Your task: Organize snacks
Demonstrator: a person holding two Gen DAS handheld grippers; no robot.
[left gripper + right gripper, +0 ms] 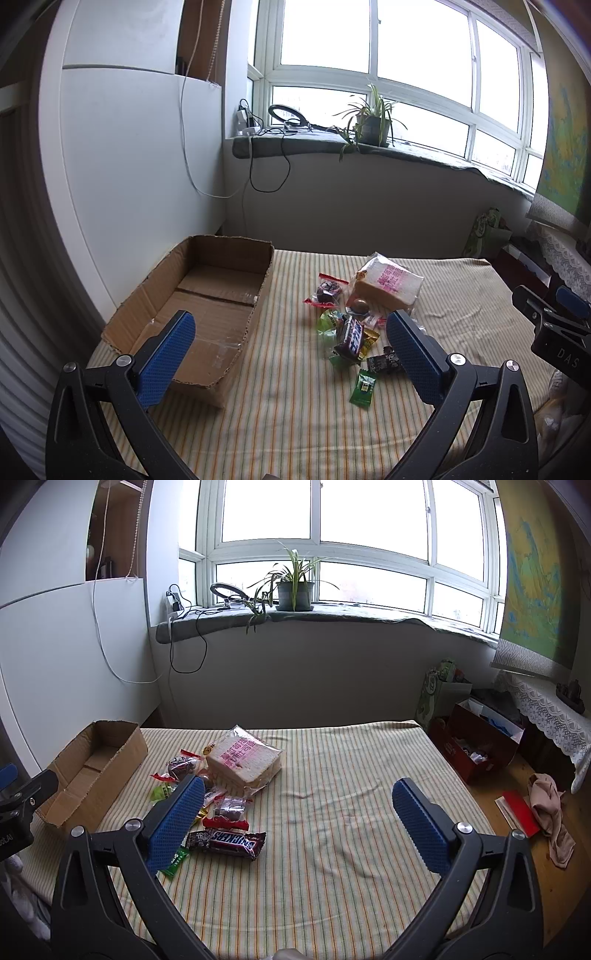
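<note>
Left wrist view shows the left gripper (291, 350) hovering above the striped cloth (295, 406), jaws spread wide and holding nothing; one pad sits over the box (192, 306), the other over the snacks (351, 332). That straddle suits a first pick-and-drop, I judge, since the box lies just beside the pile with its open top ready to receive.

The box is empty — nothing is sorted yet. The snacks lie in 1 loose heap: a bread bag (243, 760) at the far end, a Snickers bar (225, 843) nearest the right gripper (299, 825), small wrapped sweets between them. The right gripper also hangs wide open and empty, its left pad over the heap's edge and the rest over bare cloth.

The cloth covers a table, slightly wrinkled — soft footing for thin wrappers. Behind stands a window sill (332, 614) with a plant (293, 587) and cables; a red carton (476, 746) sits on the floor at right.
</note>
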